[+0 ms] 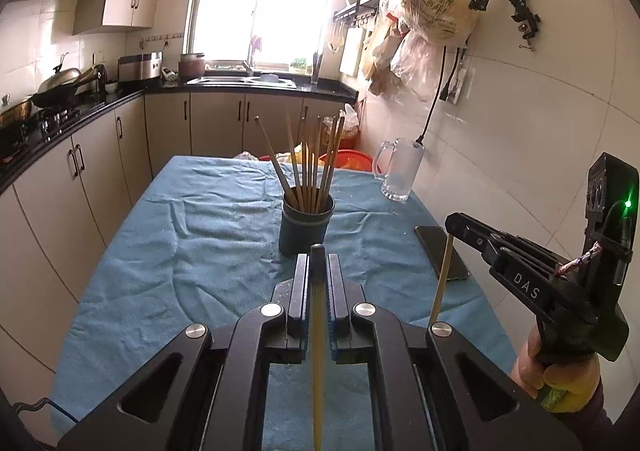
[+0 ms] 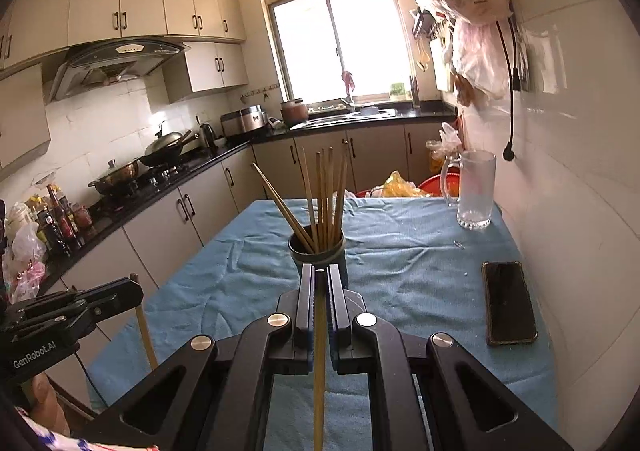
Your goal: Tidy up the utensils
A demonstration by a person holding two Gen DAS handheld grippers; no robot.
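Note:
A dark round holder with several chopsticks stands mid-table on the blue cloth; it also shows in the right wrist view. My left gripper is shut on one chopstick, just short of the holder. My right gripper is shut on another chopstick, close before the holder. The right gripper shows at the right of the left wrist view, its chopstick hanging down. The left gripper shows at the left of the right wrist view.
A glass mug stands at the table's far right by the tiled wall. A black phone lies at the right edge. Plastic bags hang on the wall. Counters with a stove and pans run along the left.

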